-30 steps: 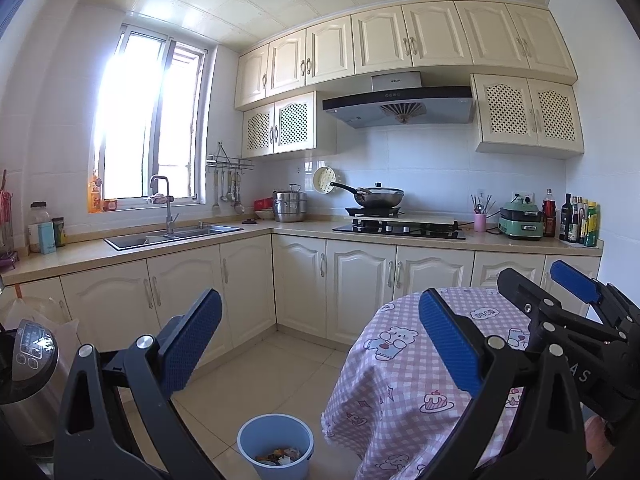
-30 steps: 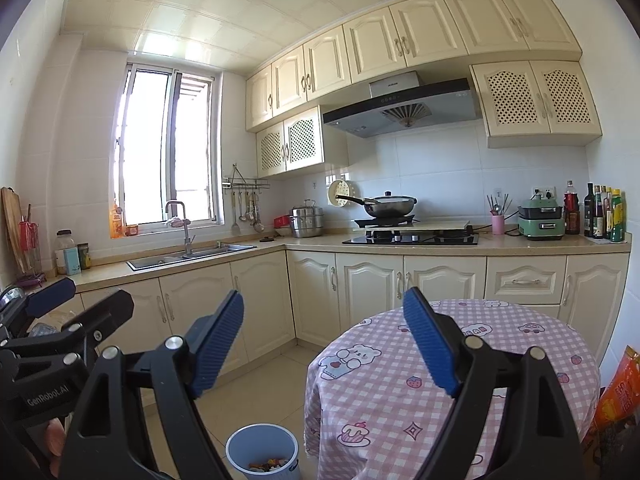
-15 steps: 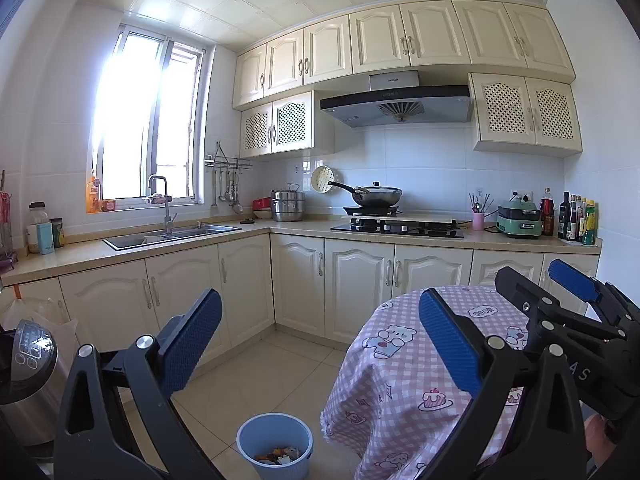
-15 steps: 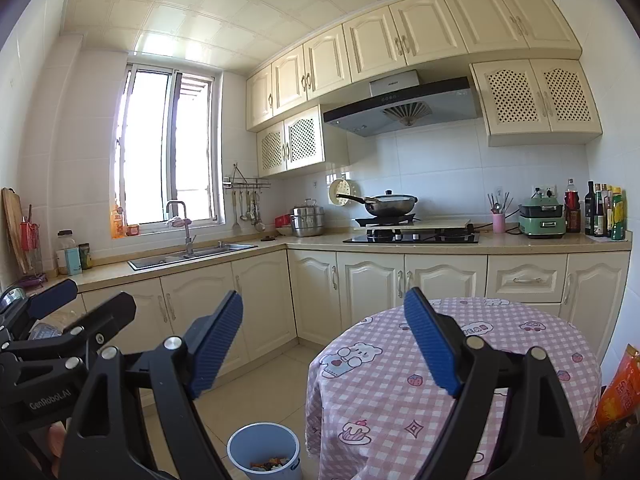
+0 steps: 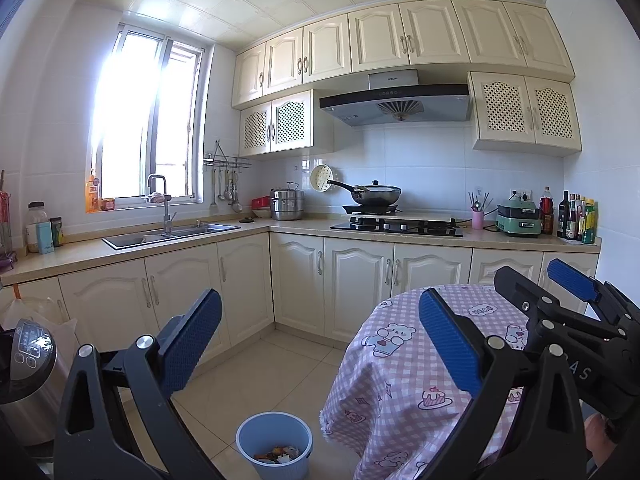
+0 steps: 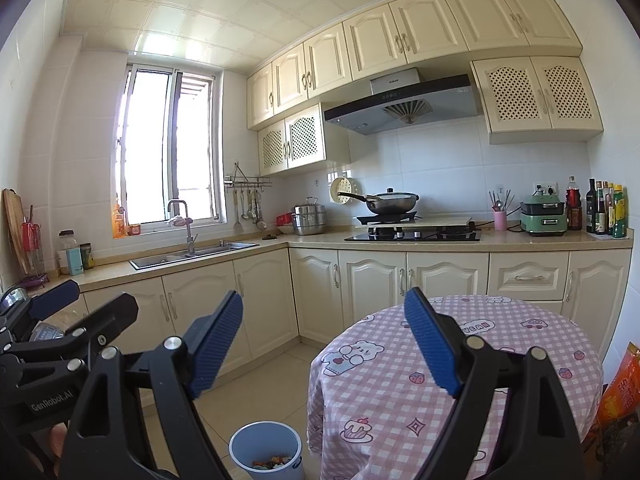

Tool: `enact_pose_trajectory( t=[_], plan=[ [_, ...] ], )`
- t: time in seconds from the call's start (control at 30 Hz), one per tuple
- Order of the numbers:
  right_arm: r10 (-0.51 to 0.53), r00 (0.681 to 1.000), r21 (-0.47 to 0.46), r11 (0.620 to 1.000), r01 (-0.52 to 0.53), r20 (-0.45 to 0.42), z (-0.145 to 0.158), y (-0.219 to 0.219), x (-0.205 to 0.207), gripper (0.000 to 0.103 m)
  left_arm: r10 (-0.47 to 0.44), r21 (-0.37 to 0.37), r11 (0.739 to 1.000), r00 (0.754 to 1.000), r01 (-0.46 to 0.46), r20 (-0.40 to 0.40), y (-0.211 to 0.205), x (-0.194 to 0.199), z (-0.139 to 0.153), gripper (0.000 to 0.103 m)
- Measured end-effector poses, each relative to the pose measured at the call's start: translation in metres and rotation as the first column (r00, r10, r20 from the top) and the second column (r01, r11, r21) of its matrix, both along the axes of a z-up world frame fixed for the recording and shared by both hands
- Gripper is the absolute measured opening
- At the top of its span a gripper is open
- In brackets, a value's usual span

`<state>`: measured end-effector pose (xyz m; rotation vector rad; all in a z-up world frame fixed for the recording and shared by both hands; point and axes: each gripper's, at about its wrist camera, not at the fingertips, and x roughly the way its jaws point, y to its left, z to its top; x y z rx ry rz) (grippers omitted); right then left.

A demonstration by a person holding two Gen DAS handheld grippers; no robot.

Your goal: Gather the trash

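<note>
A blue trash bin stands on the tiled floor beside the round table; it holds mixed scraps and also shows in the right wrist view. My left gripper is open and empty, held high above the floor and well short of the bin. My right gripper is open and empty too, at about the same height. Each gripper shows at the edge of the other's view: the right one to the right, the left one to the left.
A round table with a pink checked cloth stands right of the bin. Cream cabinets line the walls under a counter with a sink and a hob. A rice cooker stands at left. An orange bag is at right.
Both views have shifted very slightly; the scene sits a touch lower and left. Both grippers stay open and empty.
</note>
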<state>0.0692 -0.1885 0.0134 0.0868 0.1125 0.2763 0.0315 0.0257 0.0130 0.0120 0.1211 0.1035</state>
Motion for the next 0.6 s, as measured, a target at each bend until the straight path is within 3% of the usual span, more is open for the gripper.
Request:
enact_pose_trajectory(
  t=[0.6],
  plan=[
    [0.017, 1.0, -0.002, 1.0, -0.017, -0.007, -0.0024, 0.0006, 0.0048, 0.082, -0.006, 0.004, 1.0, 1.0, 0.006, -0.003, 0.0047, 0.0, -0.0008, 0.095]
  ],
)
